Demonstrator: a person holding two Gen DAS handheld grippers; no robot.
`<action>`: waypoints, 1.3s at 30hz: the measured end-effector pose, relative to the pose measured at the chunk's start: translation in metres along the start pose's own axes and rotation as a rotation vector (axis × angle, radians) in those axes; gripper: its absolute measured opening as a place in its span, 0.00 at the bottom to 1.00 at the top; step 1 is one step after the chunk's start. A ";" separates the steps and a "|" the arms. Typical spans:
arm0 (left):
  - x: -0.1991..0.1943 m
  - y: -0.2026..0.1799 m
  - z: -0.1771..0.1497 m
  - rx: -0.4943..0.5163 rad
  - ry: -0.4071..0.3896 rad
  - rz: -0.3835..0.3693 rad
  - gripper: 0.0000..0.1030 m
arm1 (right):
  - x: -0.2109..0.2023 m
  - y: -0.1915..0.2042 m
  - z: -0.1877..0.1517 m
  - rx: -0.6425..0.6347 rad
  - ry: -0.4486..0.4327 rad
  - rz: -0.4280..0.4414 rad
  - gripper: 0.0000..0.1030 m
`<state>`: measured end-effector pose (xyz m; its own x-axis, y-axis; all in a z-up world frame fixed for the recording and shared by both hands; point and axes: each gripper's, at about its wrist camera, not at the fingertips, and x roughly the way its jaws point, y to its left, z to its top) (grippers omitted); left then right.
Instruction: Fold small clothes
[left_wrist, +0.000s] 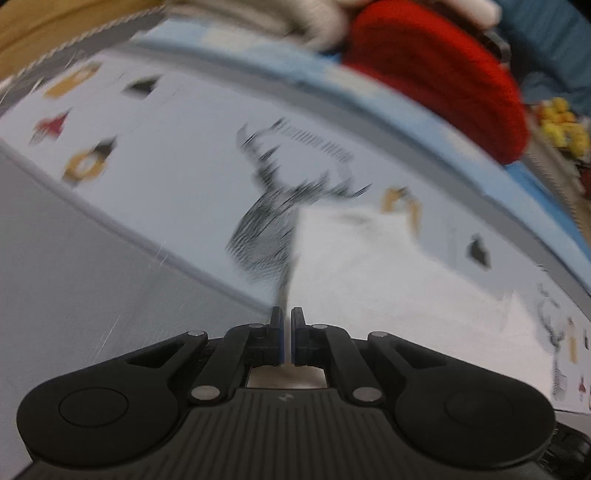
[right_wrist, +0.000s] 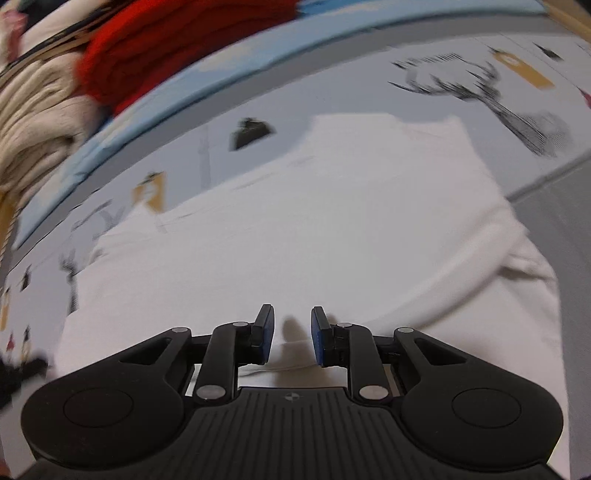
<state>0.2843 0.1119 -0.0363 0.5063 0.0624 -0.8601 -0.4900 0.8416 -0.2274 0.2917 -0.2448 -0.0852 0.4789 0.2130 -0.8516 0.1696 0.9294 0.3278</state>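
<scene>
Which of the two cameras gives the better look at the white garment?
The right wrist view: the white garment fills the middle, its edges and a fold visible. The left wrist view is blurred and shows only part of it, running up to the gripper.

One white garment (right_wrist: 295, 229) lies on one printed cloth (right_wrist: 369, 81). Beyond it are one red knit (right_wrist: 177, 48) and one cream knit (right_wrist: 37, 107).

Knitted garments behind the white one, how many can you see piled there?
2: a red knit and a cream knit beside it, past the blue edge. More may be hidden outside the frame.
</scene>
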 end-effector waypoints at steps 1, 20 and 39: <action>0.001 0.002 0.000 -0.007 0.004 0.007 0.03 | 0.002 -0.006 0.001 0.026 0.002 -0.018 0.22; 0.008 -0.009 0.015 0.041 -0.060 -0.033 0.23 | -0.008 -0.048 0.023 0.186 -0.097 -0.096 0.22; 0.020 0.029 0.038 -0.091 -0.013 -0.048 0.23 | -0.036 -0.119 0.046 0.470 -0.192 -0.188 0.25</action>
<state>0.3075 0.1578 -0.0430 0.5398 0.0311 -0.8412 -0.5271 0.7916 -0.3090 0.2938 -0.3766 -0.0744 0.5447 -0.0441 -0.8375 0.6134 0.7020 0.3619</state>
